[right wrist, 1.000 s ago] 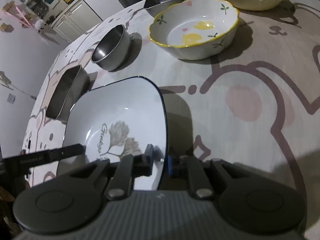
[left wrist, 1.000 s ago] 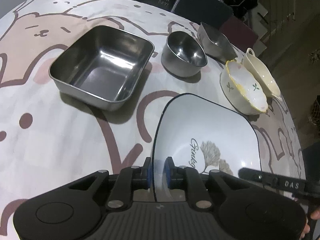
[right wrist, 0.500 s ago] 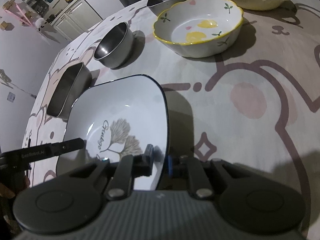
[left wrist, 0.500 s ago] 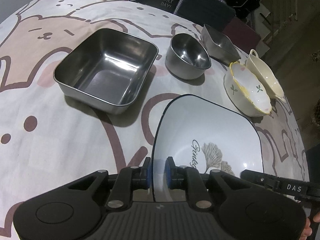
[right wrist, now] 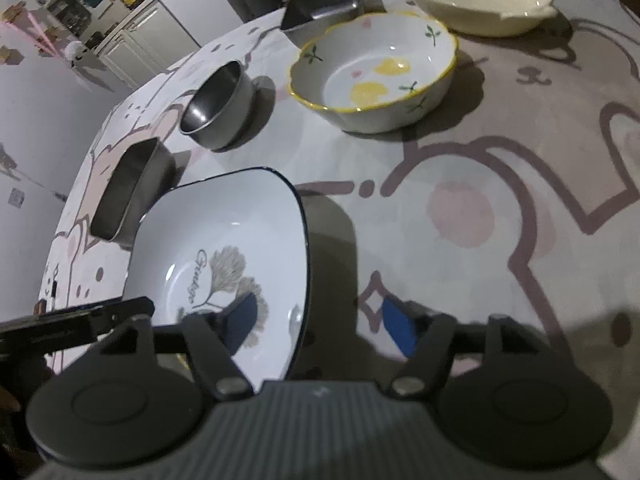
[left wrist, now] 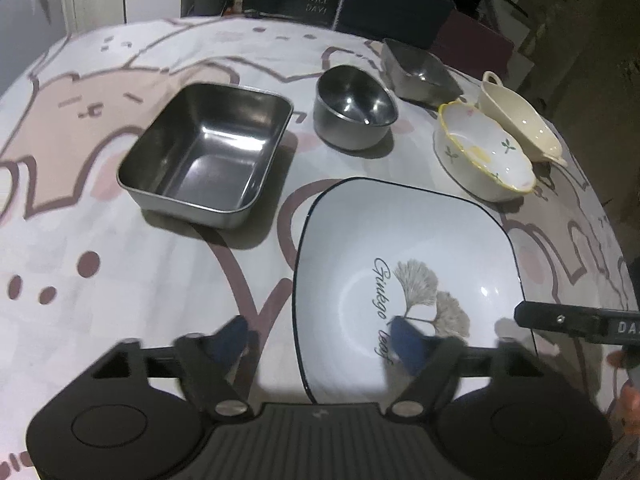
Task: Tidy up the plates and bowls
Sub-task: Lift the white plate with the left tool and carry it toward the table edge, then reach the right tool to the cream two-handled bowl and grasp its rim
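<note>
Left gripper and right gripper: jaws opening, released, each straddling one rim of the white square plate without pressing it. Plate sits on bench. Beyond: steel square tray, steel bowl, flowered bowl, cream dish.

Two wrist cameras, both close and tilted steeply down at my table.
My left view faces across from the white plate's left edge, my right from its right edge; both share the plate and the bowls beyond.
</note>
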A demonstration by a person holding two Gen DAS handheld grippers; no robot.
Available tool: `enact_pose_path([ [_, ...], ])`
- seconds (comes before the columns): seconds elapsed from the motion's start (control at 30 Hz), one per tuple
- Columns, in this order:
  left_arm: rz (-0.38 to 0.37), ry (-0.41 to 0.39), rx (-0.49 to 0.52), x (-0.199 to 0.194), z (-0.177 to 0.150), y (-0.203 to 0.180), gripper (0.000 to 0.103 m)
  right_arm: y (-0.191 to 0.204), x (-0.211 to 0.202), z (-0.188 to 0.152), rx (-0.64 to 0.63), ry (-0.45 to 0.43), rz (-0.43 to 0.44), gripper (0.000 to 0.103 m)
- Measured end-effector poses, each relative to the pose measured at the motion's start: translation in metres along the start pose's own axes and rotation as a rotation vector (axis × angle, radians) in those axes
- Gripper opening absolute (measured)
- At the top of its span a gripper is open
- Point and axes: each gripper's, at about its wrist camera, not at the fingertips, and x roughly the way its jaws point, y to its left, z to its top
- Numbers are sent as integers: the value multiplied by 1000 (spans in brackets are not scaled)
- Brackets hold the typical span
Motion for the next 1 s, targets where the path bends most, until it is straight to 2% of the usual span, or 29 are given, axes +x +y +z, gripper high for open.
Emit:
enact_pose_path([
  [0.1,13,-20,12,-12,-2,-5,98,3,-12,-6,-44,-24,2,88],
  [0.13,18,-29,19,-16,-3,-7,99,6,-17,-8,-68,-36,-3,95],
  [0.2,23,-45,31,-25,-4,-12,102,11,-25,-12,-108,-64,-7,103],
  [0.63,46,-163,70,-70,-6,-35,103,16,-87,-15,-170,-194,-2,103],
  [1.0,-1,-262,206,-82,21,-110,103,-29,-146,4,-106,-347,-84,103],
])
